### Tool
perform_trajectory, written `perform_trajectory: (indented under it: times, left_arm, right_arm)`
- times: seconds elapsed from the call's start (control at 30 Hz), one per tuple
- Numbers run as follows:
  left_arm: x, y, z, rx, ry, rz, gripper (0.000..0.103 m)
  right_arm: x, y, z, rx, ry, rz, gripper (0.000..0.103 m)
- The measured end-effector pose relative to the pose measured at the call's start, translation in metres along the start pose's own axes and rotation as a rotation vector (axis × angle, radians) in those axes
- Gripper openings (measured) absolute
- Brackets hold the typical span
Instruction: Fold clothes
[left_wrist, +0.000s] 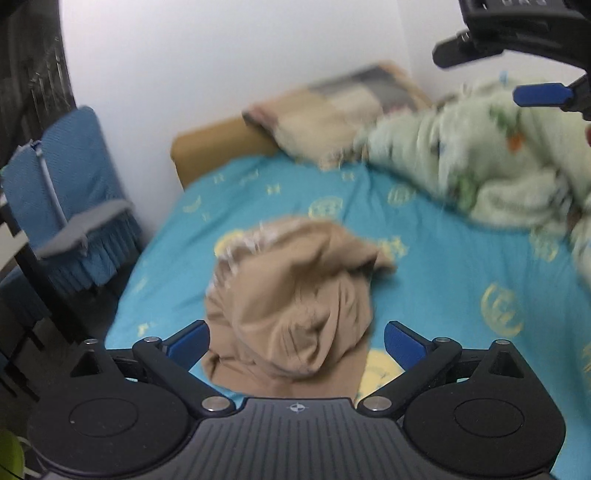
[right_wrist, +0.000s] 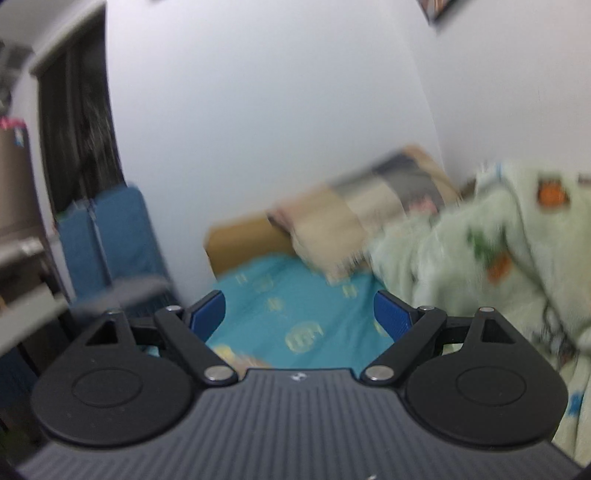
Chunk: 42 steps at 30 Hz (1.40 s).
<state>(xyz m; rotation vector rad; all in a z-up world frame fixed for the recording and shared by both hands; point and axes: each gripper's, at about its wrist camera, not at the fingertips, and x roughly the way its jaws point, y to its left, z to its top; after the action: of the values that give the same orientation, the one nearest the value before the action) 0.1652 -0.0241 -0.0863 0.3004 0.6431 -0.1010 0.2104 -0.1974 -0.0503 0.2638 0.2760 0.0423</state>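
Two tongs stood spread, pinching nothing. The left gripper (left_wrist: 295, 341) hung over a crumpled tan garment (left_wrist: 291, 295); ahead of the right gripper (right_wrist: 299, 314) lay bare sheet (right_wrist: 280, 317).

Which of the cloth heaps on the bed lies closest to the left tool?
The tan garment, crumpled just beyond the open left tool. The pale green printed blanket lies farther back, toward the wall.

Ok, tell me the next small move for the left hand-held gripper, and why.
Probably lower the left hand-held gripper and close it on the near edge of the crumpled tan garment. Its jaws stand open with the cloth bunched, unfolded, on the blue bedsheet; nothing is gripped yet.
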Motion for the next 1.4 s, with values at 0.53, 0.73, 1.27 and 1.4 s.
perform_trajectory:
  times: [0.53, 0.73, 1.27, 1.4]
  left_arm:
    - [-0.009, 0.073, 0.005, -0.339, -0.177, -0.075, 0.011]
    - [-0.084, 0.093, 0.002, -0.417, -0.286, -0.133, 0.010]
    - [-0.140, 0.124, -0.021, -0.510, -0.286, -0.050, 0.011]
    - [-0.120, 0.126, -0.018, -0.532, -0.261, -0.033, 0.011]
  right_arm:
    - [0.054, 0.022, -0.059, -0.111, 0.185, 0.051, 0.089]
    - [0.024, 0.038, -0.062, -0.161, 0.160, 0.099, 0.089]
    - [0.005, 0.091, -0.092, -0.240, 0.257, 0.383, 0.089]
    - [0.002, 0.093, -0.091, -0.180, 0.270, 0.428, 0.089]
